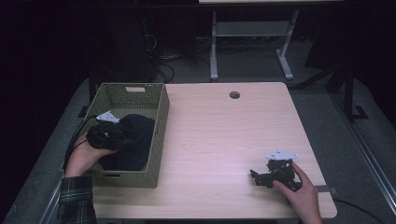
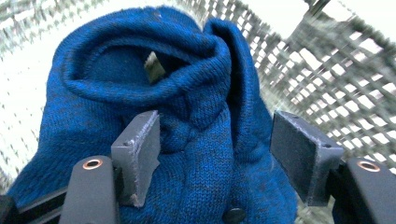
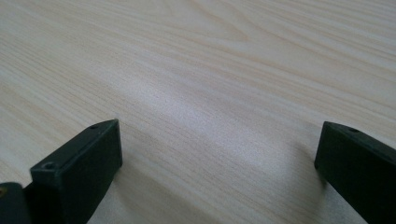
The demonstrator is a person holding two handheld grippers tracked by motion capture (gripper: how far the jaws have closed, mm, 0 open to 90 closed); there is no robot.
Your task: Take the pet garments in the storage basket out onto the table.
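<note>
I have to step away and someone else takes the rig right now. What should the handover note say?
Left tool: open, jaws either side of the blue sweater, inside the basket; nothing gripped.
Right tool: open, held low over the bare table at its near right, holding nothing.
Sweater: bunched in the basket at the table's left.
Done: sweater is in the basket.
Left: probably draw the left tool out of the basket; whether the sweater is going in or coming out cannot be told.
</note>
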